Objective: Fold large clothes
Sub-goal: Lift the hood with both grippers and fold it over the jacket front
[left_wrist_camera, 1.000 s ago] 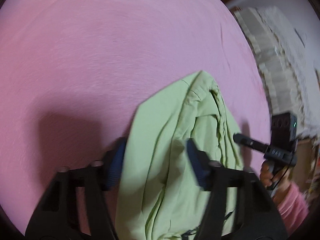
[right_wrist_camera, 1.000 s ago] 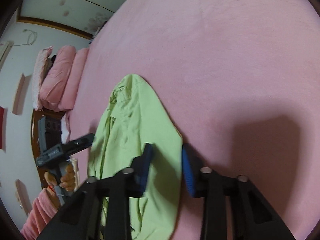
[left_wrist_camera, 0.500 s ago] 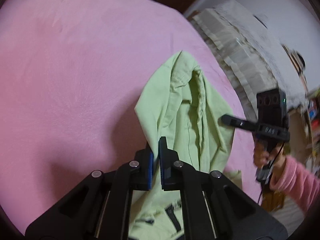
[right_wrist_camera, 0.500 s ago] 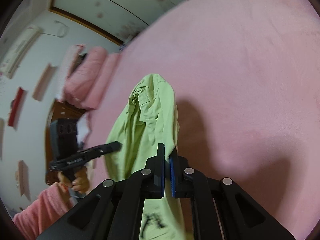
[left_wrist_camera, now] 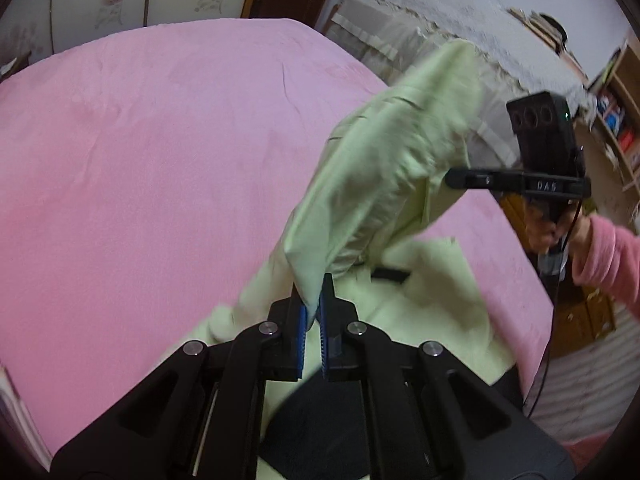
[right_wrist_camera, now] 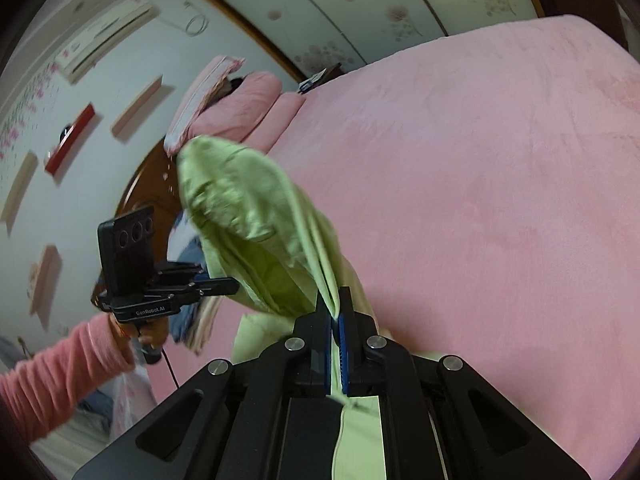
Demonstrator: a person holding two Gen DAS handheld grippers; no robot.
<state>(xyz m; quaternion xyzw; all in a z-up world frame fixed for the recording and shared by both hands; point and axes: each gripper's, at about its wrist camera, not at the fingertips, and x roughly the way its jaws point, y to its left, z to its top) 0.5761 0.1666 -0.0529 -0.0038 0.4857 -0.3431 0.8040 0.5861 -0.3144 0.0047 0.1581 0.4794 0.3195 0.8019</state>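
Both my tools have lifted the green garment [left_wrist_camera: 384,168] off the pink bed [left_wrist_camera: 140,152]; left tool [left_wrist_camera: 314,312] and right tool [right_wrist_camera: 335,316] each pinch its fabric near the bed's edge.

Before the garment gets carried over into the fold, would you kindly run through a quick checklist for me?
1. Left tool shut on the green garment: ok.
2. Right tool shut on the garment: ok.
3. Cloth lifted off the pink bed: not ok, its lower part lies there.
4. Garment spread flat between the tools: not ok, bunched.
5. Bed bare ahead: ok.
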